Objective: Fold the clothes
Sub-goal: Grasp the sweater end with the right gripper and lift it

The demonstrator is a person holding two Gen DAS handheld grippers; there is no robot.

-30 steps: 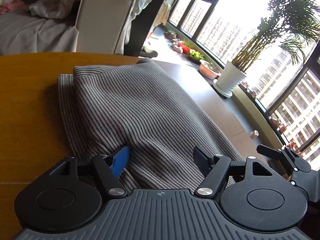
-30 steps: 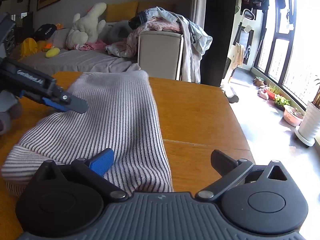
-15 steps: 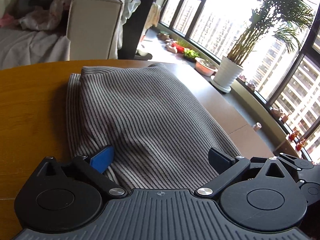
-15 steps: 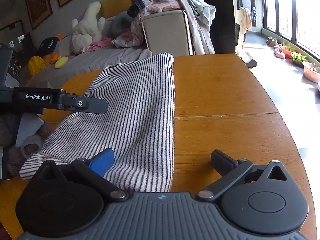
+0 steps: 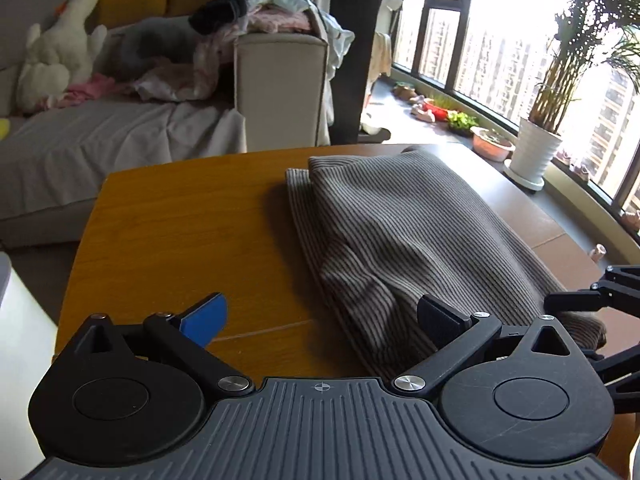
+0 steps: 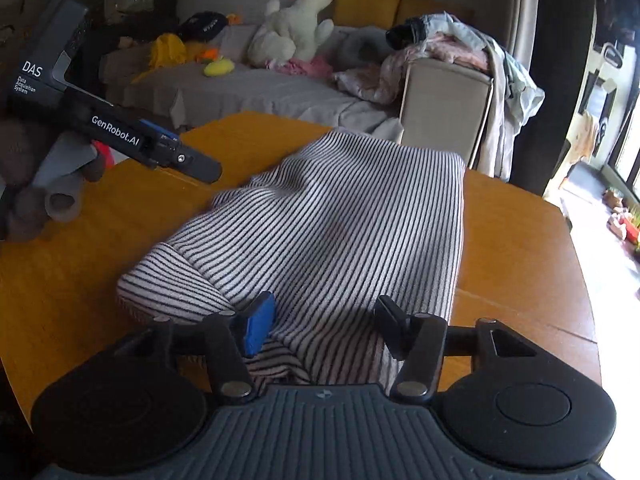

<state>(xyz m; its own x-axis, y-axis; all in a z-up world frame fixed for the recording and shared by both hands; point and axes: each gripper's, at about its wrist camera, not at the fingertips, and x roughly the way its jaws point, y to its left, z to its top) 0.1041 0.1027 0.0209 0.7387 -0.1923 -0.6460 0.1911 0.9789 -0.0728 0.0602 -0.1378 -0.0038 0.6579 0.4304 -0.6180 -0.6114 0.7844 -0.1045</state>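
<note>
On the orange wooden table (image 5: 168, 216), a striped knit garment (image 6: 352, 232) is laid lengthwise away from the half-spread right gripper (image 6: 326, 322); the wide-spread left gripper (image 5: 320, 314) is held beside its left edge, nothing pinched.

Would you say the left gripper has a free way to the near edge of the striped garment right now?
Probably yes: the left gripper is open over bare table, the striped garment lies just beside its right finger, and nothing stands between them.
</note>
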